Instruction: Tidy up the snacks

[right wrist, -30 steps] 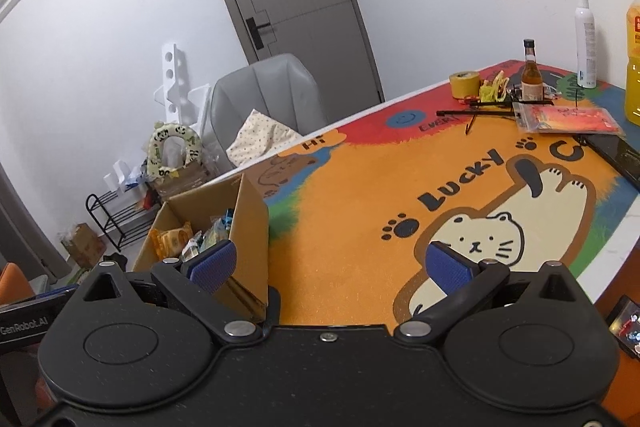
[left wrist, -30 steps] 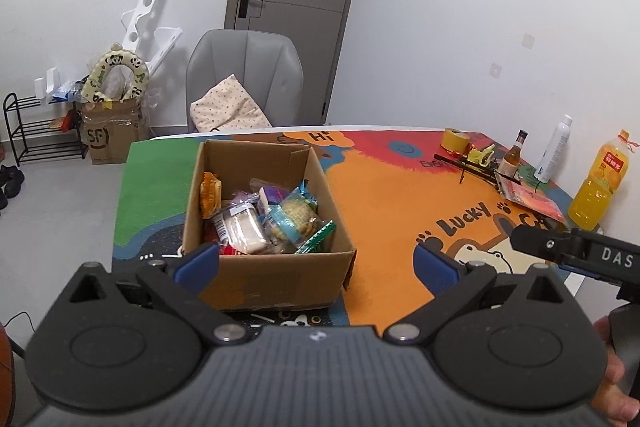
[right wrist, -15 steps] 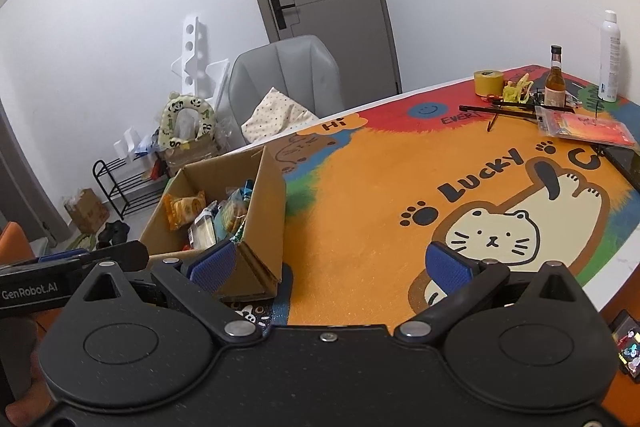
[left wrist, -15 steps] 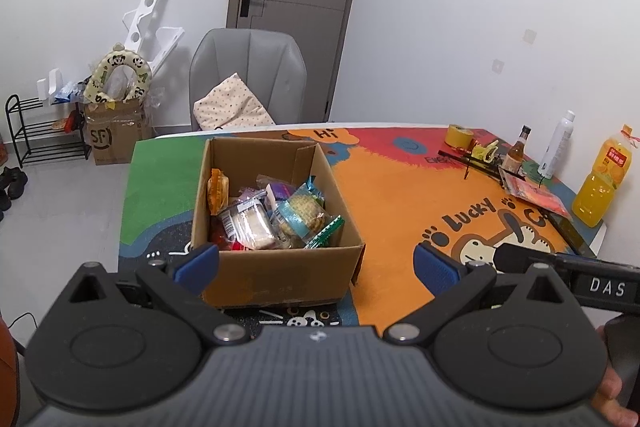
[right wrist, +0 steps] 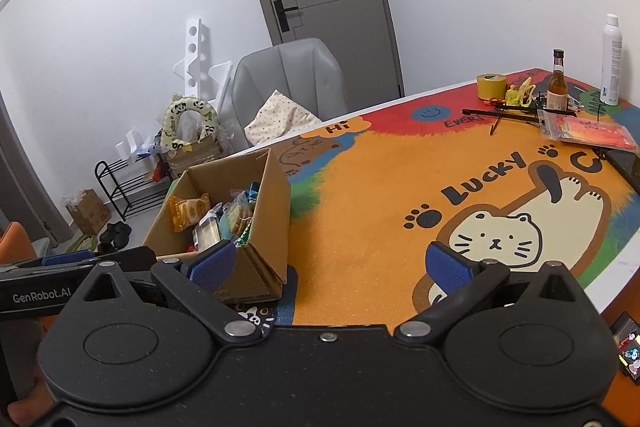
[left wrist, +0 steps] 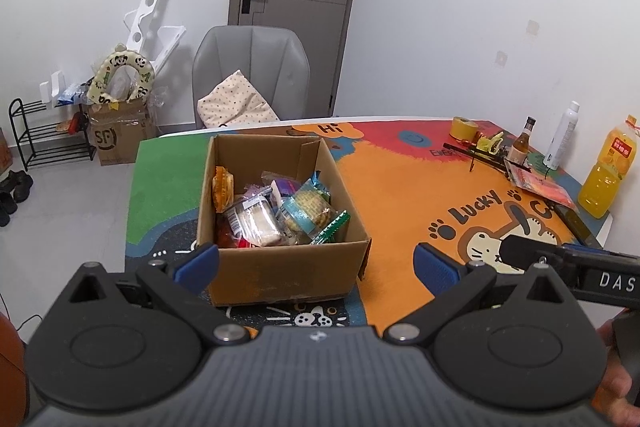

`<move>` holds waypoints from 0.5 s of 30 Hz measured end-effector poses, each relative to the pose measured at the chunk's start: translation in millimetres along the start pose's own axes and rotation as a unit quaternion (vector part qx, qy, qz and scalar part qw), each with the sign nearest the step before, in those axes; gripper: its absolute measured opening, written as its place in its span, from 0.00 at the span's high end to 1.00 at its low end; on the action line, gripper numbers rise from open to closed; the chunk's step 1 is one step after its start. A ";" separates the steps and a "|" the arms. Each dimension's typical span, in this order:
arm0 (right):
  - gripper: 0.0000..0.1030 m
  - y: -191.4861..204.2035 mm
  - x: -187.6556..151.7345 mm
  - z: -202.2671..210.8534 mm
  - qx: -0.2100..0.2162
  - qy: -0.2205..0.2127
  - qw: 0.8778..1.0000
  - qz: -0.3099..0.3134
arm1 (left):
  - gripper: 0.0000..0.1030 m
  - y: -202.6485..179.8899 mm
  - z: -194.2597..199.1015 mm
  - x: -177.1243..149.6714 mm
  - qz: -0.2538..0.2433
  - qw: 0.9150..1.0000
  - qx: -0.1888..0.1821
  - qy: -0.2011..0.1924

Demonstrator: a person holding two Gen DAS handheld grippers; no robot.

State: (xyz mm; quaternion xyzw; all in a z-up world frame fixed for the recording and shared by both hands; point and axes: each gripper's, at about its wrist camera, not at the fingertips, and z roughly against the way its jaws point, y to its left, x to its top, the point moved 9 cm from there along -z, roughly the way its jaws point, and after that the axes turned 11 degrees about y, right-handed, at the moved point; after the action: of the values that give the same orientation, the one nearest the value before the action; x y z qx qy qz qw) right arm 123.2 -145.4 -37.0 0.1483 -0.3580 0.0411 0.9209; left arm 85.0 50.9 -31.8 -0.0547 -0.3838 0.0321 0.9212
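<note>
Left tool (left wrist: pixel 316 263) spread wide, holding nothing, hovers at the box (left wrist: pixel 280 267) of snacks (left wrist: pixel 276 211) on the counter's (left wrist: pixel 400 187) left; right tool (right wrist: pixel 332 265) released too, over the mat.

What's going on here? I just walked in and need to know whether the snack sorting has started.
Not yet, it seems. A person holds two grippers; the left gripper and right gripper are both open and empty, hovering at the table's near edge. The snacks all sit inside the open cardboard box on the cat-print mat. None lies out on the mat.
</note>
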 end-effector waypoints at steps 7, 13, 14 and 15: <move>0.00 0.0 -0.6 0.2 0.000 0.003 1.000 -0.002 | 0.00 1.0 2.9 1.9 0.000 1.000 0.004 -0.003; 0.00 1.4 -0.1 1.3 0.001 0.003 1.000 0.003 | 0.00 0.0 4.5 2.3 -0.002 1.000 0.003 -0.003; 0.00 1.7 -0.1 1.7 0.000 0.003 1.000 0.004 | 0.00 -0.3 5.2 2.4 -0.003 1.000 0.002 -0.004; 0.00 1.5 -0.1 1.8 0.000 0.003 1.000 0.004 | 0.00 -0.7 5.6 2.2 -0.004 1.000 0.002 -0.004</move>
State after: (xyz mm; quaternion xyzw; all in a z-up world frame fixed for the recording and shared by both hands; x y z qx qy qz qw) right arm 121.7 -144.5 -35.5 0.1468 -0.3561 0.0452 0.9217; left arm 82.6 50.9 -26.3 -0.0511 -0.3879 0.0299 0.9198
